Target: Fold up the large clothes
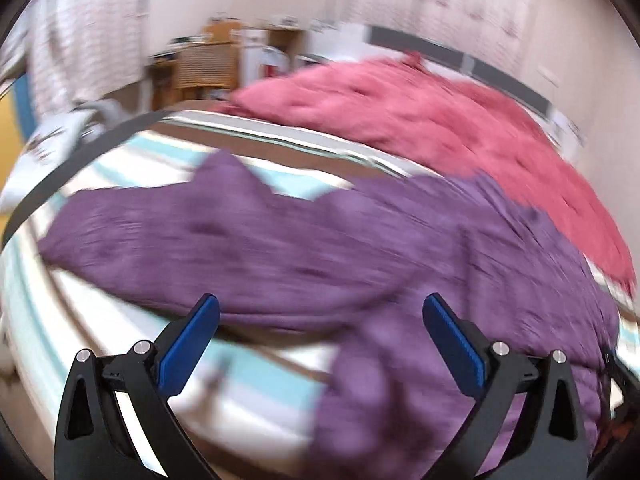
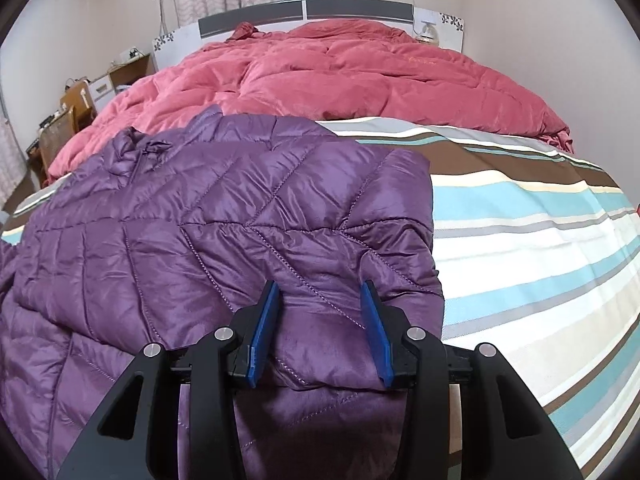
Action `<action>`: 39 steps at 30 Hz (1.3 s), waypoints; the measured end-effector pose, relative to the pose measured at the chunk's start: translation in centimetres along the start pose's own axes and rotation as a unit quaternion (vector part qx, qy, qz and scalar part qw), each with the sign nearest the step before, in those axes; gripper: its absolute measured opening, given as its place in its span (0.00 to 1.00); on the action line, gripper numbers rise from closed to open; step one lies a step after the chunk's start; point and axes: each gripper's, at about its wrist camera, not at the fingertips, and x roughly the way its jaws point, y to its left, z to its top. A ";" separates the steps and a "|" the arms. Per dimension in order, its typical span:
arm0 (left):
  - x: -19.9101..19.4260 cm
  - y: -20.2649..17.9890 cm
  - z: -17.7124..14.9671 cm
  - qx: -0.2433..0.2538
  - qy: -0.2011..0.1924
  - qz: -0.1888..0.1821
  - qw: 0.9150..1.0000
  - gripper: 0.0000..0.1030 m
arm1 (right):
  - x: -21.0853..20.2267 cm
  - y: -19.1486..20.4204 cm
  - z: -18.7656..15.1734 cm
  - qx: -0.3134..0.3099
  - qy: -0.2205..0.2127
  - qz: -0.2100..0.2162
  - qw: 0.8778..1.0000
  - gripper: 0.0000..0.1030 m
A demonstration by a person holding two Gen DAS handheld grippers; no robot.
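A purple quilted down jacket [image 2: 224, 216] lies spread on a striped bed sheet [image 2: 540, 232]. It also shows, blurred, in the left wrist view [image 1: 304, 248]. My right gripper [image 2: 320, 296] is over the jacket's near right part, its blue pads [image 2: 266, 328] partly closed with a bulge of jacket fabric between them. My left gripper [image 1: 320, 308] is wide open and empty, above the jacket's near edge, with a sleeve or flap [image 1: 380, 392] hanging below it.
A red quilt [image 2: 340, 76] is heaped on the far half of the bed by the headboard [image 2: 304, 12]. Wooden chairs and a desk [image 1: 208, 64] stand beyond the bed's left side. The striped sheet [image 1: 240, 384] shows to the right of the jacket.
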 end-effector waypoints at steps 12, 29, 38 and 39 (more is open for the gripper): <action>1.9 17.6 -0.6 -0.262 0.003 0.057 0.963 0.93 | 0.2 0.3 -0.2 -0.006 -0.004 -0.007 1.000 0.41; 11.1 22.3 -0.2 -0.419 -0.005 -0.042 0.907 0.26 | 0.4 0.4 0.0 -0.010 -0.005 -0.014 1.000 0.41; 8.4 23.0 -0.2 -0.422 -0.059 0.000 0.905 0.06 | 0.5 0.4 0.0 -0.011 -0.005 -0.014 1.000 0.41; 7.6 22.9 -0.3 -0.422 -0.068 0.006 0.904 0.06 | 0.5 0.4 0.0 -0.010 -0.005 -0.013 1.000 0.41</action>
